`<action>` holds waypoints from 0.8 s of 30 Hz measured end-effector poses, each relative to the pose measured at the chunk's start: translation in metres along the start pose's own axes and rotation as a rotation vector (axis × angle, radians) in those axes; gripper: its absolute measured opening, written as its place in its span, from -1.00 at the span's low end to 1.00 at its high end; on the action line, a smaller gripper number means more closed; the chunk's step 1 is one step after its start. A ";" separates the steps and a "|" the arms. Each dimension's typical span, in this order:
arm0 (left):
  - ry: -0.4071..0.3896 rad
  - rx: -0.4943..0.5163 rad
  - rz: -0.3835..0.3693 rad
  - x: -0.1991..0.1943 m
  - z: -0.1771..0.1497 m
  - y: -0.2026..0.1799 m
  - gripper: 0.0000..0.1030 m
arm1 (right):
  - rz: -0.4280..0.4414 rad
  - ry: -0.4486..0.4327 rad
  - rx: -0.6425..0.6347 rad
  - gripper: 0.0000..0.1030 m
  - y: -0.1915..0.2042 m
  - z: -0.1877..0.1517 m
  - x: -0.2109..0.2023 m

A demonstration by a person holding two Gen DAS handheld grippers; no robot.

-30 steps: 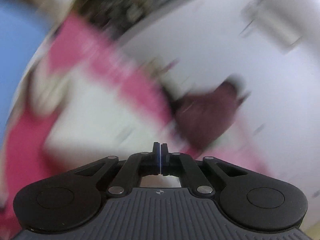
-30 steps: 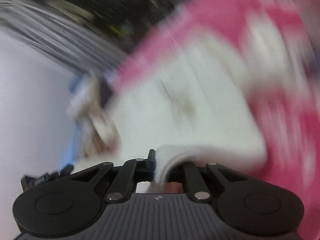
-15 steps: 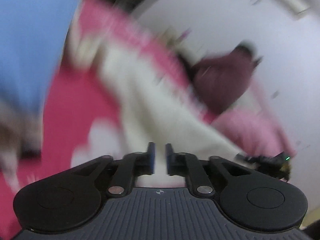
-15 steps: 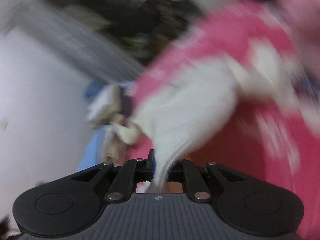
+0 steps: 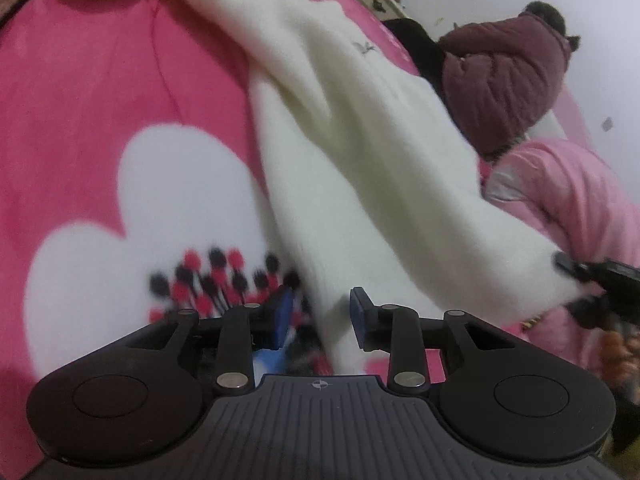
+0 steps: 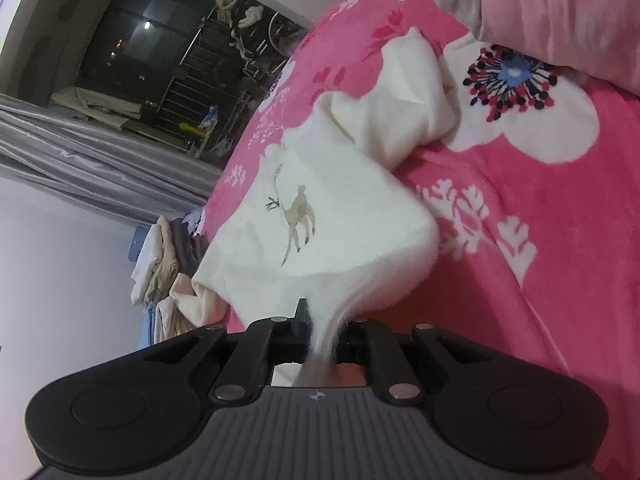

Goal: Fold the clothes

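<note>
A cream-white sweater with a small camel motif lies stretched across a pink flowered blanket. Low over the blanket, my left gripper has its jaws opening. A strip of the sweater runs between its blue pads, which stand apart from the cloth. My right gripper is shut on a bunched edge of the sweater. It also shows as a dark gripper at the sweater's right end in the left wrist view.
A person in a maroon padded jacket sits at the far side of the bed. A pink quilt is heaped near the blanket's edge. A pile of folded clothes sits off the bed at the left, with a dark window behind it.
Both grippers came down toward the blanket with the sweater. The left jaws went from shut to parted. The right stayed shut on the cloth.
</note>
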State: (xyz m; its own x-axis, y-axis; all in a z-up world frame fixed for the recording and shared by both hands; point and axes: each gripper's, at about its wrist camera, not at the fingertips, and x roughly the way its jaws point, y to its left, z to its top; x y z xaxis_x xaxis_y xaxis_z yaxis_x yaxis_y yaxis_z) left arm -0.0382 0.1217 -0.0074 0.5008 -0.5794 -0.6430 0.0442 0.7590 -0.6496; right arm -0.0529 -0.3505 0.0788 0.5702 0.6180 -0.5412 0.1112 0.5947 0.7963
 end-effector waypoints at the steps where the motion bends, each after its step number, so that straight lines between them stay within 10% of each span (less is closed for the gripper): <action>1: -0.009 -0.004 0.004 0.002 0.000 0.001 -0.40 | 0.001 -0.001 0.000 -0.81 -0.002 -0.001 0.000; 7: -0.124 -0.089 0.030 -0.002 0.010 -0.009 -0.89 | -0.043 0.011 -0.026 -0.81 -0.004 0.002 0.010; 14: -0.469 0.099 -0.223 -0.188 0.107 -0.088 -0.90 | 0.023 -0.083 -0.320 -0.82 0.110 0.060 -0.019; 18: -0.411 0.132 -0.164 -0.263 0.100 -0.095 -0.91 | 0.128 -0.010 -0.413 -0.82 0.156 0.046 -0.053; 24: -0.108 0.060 0.043 -0.230 0.010 -0.057 -0.91 | -0.103 0.343 -0.316 -0.82 0.086 -0.040 -0.014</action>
State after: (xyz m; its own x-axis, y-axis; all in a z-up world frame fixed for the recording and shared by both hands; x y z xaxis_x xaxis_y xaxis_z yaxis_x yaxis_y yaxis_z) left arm -0.1474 0.2143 0.1817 0.5932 -0.5127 -0.6206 0.0701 0.8009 -0.5947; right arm -0.0837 -0.2877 0.1438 0.2620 0.6503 -0.7130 -0.1299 0.7559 0.6417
